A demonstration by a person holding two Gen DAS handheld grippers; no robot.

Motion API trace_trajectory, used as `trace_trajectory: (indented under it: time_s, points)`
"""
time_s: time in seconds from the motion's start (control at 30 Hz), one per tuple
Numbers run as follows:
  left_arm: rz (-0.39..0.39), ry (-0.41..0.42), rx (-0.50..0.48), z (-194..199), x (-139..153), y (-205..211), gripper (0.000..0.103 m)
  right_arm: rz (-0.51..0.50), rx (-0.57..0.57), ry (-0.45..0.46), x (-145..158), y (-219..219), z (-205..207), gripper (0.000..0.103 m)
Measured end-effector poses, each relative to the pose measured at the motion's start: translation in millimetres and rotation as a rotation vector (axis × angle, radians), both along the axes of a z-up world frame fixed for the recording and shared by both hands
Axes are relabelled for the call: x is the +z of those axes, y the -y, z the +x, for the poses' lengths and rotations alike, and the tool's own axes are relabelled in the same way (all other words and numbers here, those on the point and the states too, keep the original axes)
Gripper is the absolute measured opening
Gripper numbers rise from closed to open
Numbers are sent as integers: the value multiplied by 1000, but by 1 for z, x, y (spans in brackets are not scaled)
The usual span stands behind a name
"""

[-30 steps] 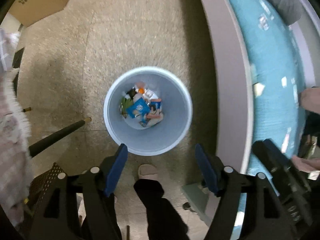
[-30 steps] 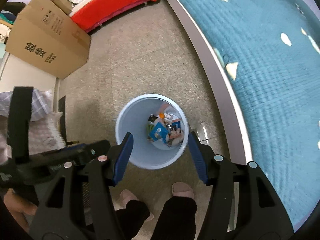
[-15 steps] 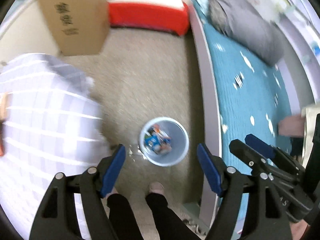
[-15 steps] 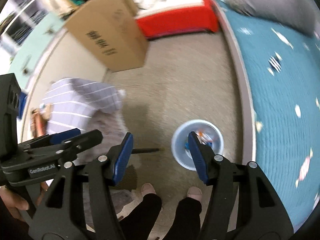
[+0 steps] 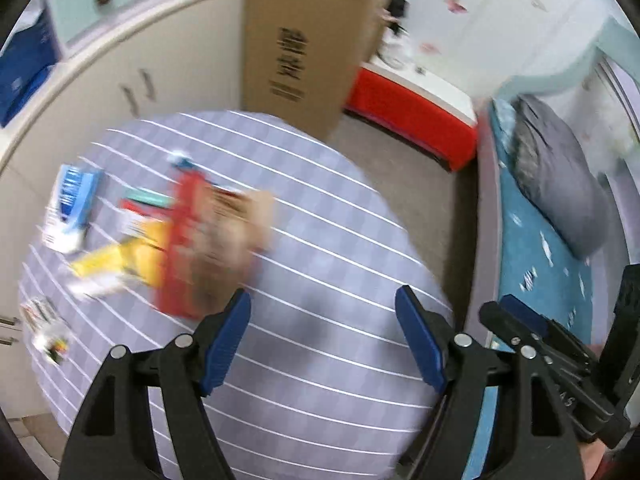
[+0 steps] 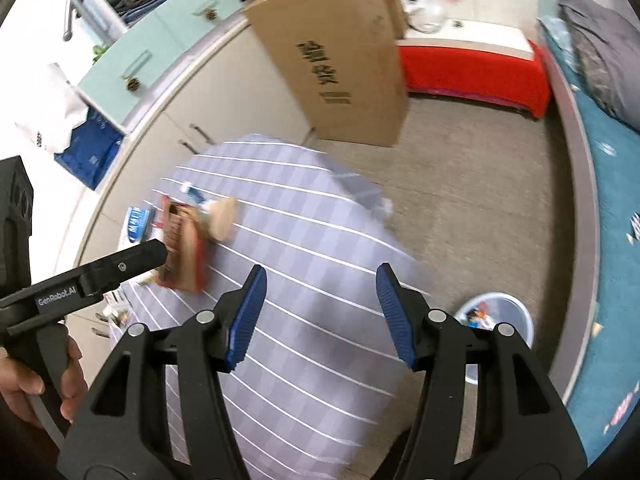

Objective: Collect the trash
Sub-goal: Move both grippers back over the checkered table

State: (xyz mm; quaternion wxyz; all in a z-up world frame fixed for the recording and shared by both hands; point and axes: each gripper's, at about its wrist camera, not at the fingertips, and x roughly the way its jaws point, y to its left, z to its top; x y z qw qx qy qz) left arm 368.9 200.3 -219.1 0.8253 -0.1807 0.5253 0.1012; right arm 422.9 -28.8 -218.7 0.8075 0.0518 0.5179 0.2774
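Observation:
A round table with a lilac striped cloth (image 5: 320, 280) holds blurred trash: a red and brown box (image 5: 200, 240), a yellow wrapper (image 5: 116, 260), a blue and white packet (image 5: 70, 200) and small scraps (image 5: 48, 332). My left gripper (image 5: 322, 340) is open and empty above the table's near side. My right gripper (image 6: 320, 316) is open and empty above the same cloth (image 6: 300, 260); the red box (image 6: 180, 248) lies to its far left. The pale blue trash bin (image 6: 496, 320), with trash inside, stands on the floor right of the table.
A tall cardboard box (image 6: 340, 52) stands behind the table by white cabinets (image 6: 224, 92). A red-sided low bench (image 6: 472, 68) is at the back. A bed with a teal cover (image 6: 608, 200) and grey pillow (image 5: 560, 184) runs along the right.
Both grippers have swung up and left from above the trash bin to above the striped table. Both stayed open and empty. The bin has left the left wrist view.

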Motion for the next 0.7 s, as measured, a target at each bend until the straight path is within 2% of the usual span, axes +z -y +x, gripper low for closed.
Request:
trace_trajectory:
  time_s: [0.17,0.23,0.37,0.57,0.7]
  points:
    - [28,-18,100,-9,-1,-101,73,22,68,8,2,-90,11,57]
    - [31,-26,124,-8,-6,-126,73,23,91,4,0,-120,14,57]
    - [-18,-47,178,-11,-21,-185,73,-1,141,7,-2,-175,24,57]
    - [-136,-78,230,-2,-53,-231,73,-98,237,-10,-14,-246,47,57]
    - [-200,-97,247,11,-72,-241,73,-184,319,-49,-32,-285,58,56]
